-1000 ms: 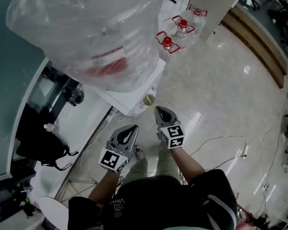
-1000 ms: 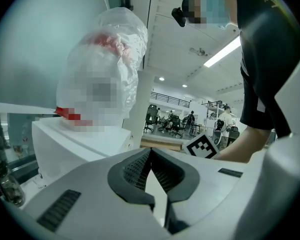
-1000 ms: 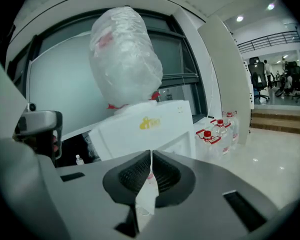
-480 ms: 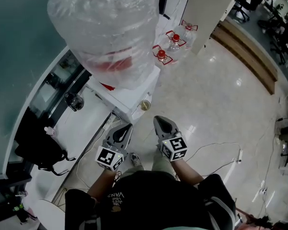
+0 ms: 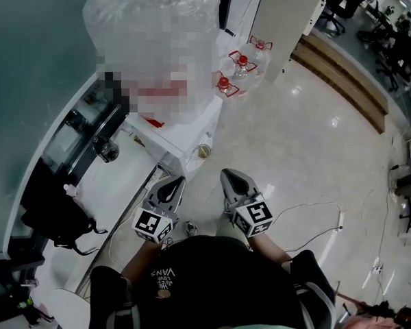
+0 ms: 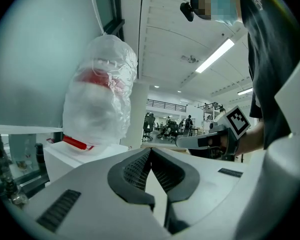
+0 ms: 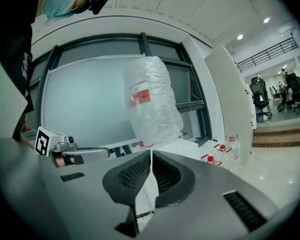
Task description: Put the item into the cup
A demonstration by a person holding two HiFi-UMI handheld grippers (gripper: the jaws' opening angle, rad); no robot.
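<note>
A small round cup sits at the front of a white water dispenser, whose big bottle is wrapped in clear plastic. No loose item shows in any view. My left gripper is held at waist height, pointing at the dispenser, its jaws shut tip to tip with nothing between them. Beside it, my right gripper is also shut and empty. Both stop short of the cup. Each gripper view shows the other gripper and the wrapped bottle.
Spare water bottles with red caps stand on the floor behind the dispenser. A black bag lies by the glass wall at the left. Cables run over the glossy floor at the right. A wooden step lies beyond.
The dispenser and bottle have drawn away toward the top of the head view. Both grippers have slid a little lower in the view, still shut and empty.
</note>
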